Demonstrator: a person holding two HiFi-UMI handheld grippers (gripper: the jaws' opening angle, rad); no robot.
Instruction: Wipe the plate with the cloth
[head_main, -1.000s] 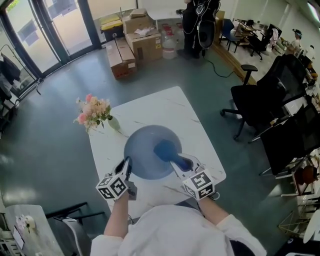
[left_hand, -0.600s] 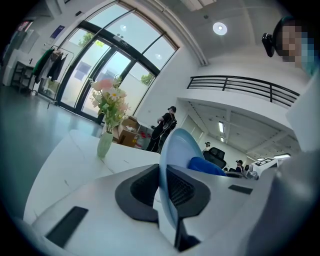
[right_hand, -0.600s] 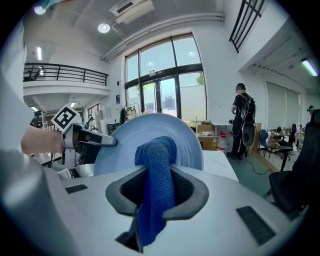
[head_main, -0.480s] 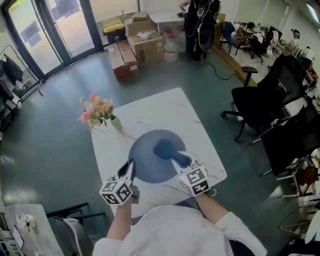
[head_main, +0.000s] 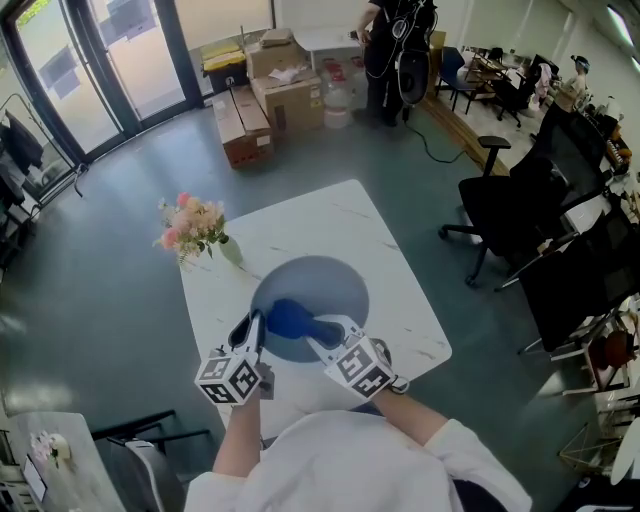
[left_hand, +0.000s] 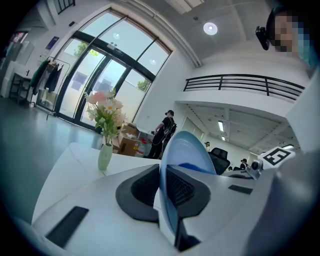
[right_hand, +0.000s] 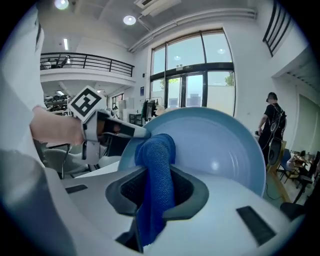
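At the left edge of the white counter (head_main: 330, 215) stands a vase of pink flowers (head_main: 195, 230), just beside the pale blue plate (head_main: 330, 280). The left gripper (head_main: 252, 330) has its fingers (left_hand: 142, 187) closed tight on the plate's near left rim, and the plate is tilted up over the middle of the counter with its hollow face turned toward the other gripper. A bunched dark blue cloth (head_main: 285, 318) presses against the plate's near left part. The right gripper (head_main: 320, 335) clamps that cloth between its fingers (right_hand: 187, 192), with a tail hanging below them.
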